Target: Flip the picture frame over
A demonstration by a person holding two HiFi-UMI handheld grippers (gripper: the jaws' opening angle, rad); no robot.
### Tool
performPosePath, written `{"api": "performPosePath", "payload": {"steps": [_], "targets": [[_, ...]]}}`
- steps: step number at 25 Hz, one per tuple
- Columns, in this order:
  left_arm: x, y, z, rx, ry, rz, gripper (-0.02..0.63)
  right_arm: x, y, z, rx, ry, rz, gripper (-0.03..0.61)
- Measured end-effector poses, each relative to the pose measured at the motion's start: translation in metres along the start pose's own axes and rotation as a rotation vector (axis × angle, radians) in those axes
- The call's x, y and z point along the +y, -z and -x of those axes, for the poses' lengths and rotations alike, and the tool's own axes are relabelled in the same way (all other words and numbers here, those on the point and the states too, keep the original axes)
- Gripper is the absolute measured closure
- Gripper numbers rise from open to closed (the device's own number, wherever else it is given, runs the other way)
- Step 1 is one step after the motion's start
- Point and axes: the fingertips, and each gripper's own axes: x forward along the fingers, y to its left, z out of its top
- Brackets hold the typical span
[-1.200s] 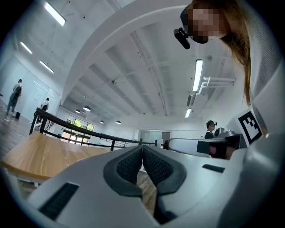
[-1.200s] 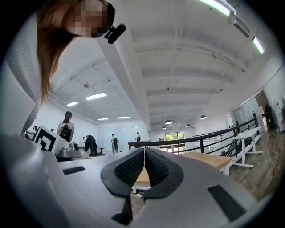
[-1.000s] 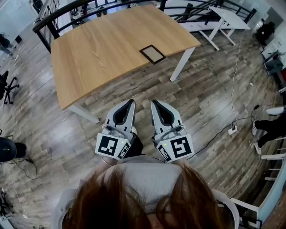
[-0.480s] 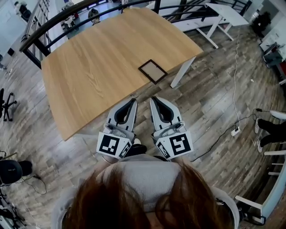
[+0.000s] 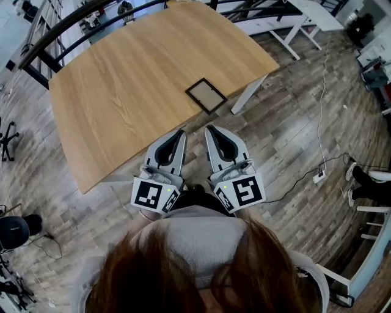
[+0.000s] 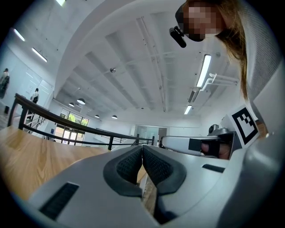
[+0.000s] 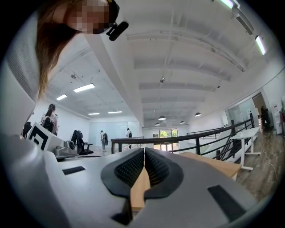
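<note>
A small black picture frame lies flat on the wooden table, close to the table's near right edge. In the head view my left gripper and right gripper are held side by side in front of the table's near edge, pointing level toward it, short of the frame. Both are shut with nothing between the pads. The left gripper view shows the closed left gripper with the tabletop beyond. In the right gripper view the shut right gripper faces the table's corner.
A black railing runs behind the table. A white desk stands at the far right. A white cable and power strip lie on the wood floor at right, near a person's legs. A rolling chair base sits left.
Both grippers and I have moved forward toward the table; its near edge and the picture frame now lie closer to the gripper tips. Both grippers stayed shut.
</note>
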Motion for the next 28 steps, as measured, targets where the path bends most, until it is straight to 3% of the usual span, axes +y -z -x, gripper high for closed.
{"api": "performPosePath", "payload": {"steps": [8, 13, 17, 21, 24, 28], "targets": [[0.011, 0.000, -0.005, -0.002, -0.056, -0.007, 0.605, -0.014, 0.011, -0.017, 0.017, -0.037, -0.001, 0.563], [0.019, 0.009, -0.005, 0.017, -0.079, 0.013, 0.604, -0.039, 0.044, -0.029, 0.094, -0.023, -0.171, 0.561], [0.022, 0.021, -0.008, 0.069, -0.088, 0.032, 0.606, -0.063, 0.084, -0.038, 0.176, 0.013, -0.185, 0.561], [0.023, 0.026, -0.010, 0.085, -0.094, 0.036, 0.606, -0.094, 0.129, -0.042, 0.220, 0.080, -0.369, 0.557], [0.025, 0.029, -0.007, 0.099, -0.109, 0.027, 0.606, -0.113, 0.167, -0.047, 0.252, 0.113, -0.547, 0.478], [0.031, 0.034, 0.000, 0.121, -0.133, 0.012, 0.605, -0.139, 0.215, -0.054, 0.263, 0.180, -0.799, 0.466]]}}
